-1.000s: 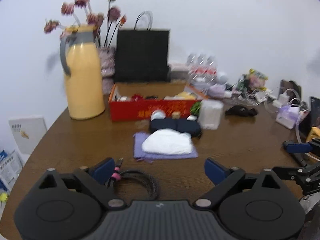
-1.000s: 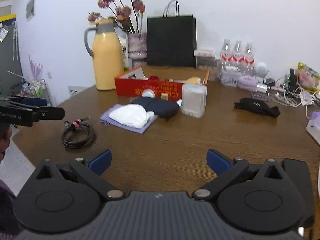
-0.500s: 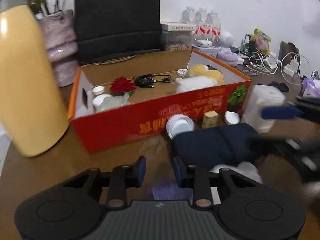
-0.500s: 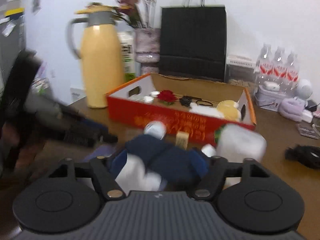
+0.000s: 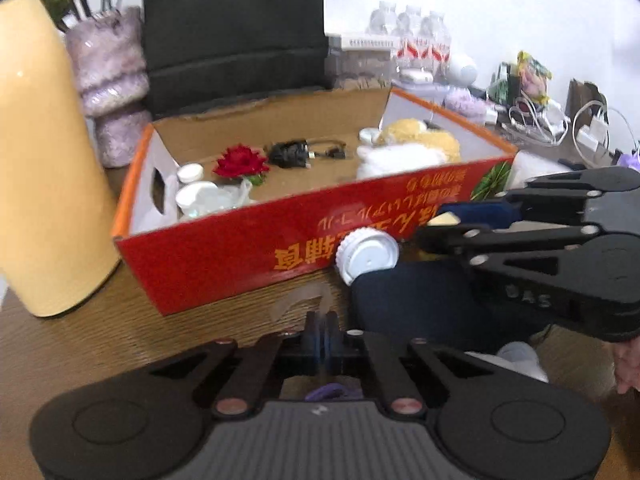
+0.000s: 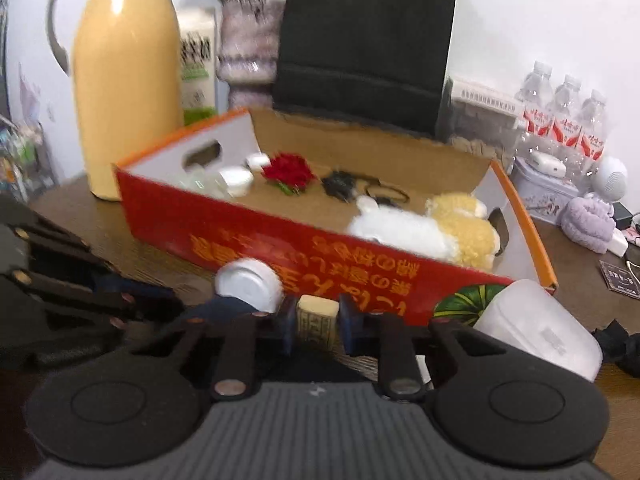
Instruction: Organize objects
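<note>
Your left tool [image 5: 325, 332], pinched shut on purple cloth [image 5: 328, 392], could drag the dark pouch [image 5: 416, 304]. Your right tool [image 6: 316, 322] is closing around a small block [image 6: 317, 318]; it may slip against the red box [image 6: 304, 248].

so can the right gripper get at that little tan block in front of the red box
Probably yes: the right gripper already has the tan block between its closing jaws, with nothing in the way; the white cap sits just beside it.
</note>
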### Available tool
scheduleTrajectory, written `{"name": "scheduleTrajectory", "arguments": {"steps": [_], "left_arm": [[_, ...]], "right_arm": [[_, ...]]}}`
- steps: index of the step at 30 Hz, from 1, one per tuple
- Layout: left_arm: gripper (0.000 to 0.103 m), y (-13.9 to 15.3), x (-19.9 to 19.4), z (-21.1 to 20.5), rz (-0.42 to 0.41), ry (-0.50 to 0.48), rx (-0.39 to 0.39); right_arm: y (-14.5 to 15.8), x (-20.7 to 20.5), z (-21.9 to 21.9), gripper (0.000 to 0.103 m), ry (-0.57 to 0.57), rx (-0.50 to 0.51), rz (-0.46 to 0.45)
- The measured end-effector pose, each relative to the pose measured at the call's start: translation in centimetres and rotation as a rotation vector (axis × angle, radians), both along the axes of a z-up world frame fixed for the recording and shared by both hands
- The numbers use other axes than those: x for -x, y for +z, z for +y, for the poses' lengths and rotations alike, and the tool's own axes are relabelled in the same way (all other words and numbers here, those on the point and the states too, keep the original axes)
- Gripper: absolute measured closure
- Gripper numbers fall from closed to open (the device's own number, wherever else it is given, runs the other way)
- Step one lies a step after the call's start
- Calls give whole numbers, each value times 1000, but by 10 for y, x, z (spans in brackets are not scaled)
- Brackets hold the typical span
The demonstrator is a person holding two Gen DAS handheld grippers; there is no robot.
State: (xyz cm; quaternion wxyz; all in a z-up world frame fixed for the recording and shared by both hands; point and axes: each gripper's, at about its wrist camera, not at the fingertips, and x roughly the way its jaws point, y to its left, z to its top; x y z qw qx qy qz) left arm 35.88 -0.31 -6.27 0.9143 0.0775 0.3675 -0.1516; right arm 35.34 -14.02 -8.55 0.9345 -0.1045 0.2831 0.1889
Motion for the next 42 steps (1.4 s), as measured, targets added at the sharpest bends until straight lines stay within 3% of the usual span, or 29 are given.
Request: {"name": "scheduleTrajectory", "arguments": {"steps": [3,6,10,13,15,17,22,28,33,35,37,40,42], "left_arm": [[103,33,36,5,-91,26,19],[102,66,96,20,-183,58,101],[102,74,194,29,-220,137,199],[102,71,250,27,-174,146,306],[102,68,269,23,-140,138,331],[102,68,282,15,-138,116,308],[102,75,289,2,-161,74,303],[102,74,249,8,-155,79,286],[102,109,177,22,-258,15,199],[102,122,130,25,-280,-20,168],[102,128,75,22,-245,-39,134],[102,122,-10,13,-141,-75,125],[102,107,-63,9,-76,-63,116]], "right_arm": [[35,41,-8,81,20,-30,-99],[59,90,-24,81,56,-90,-144],[50,174,-51,81,83,-164,-86],[32,230,-68,81,70,-202,-13],[21,251,-76,81,61,-213,34],[14,266,-82,81,44,-198,60],[19,274,-92,81,15,-188,7],[15,245,-93,81,11,-178,22],[51,185,-106,81,62,-242,-57],[67,142,-110,81,64,-252,-84],[86,85,-108,81,66,-235,-91],[103,-13,-98,80,56,-261,-17],[100,-79,-85,80,-16,-269,51]]}}
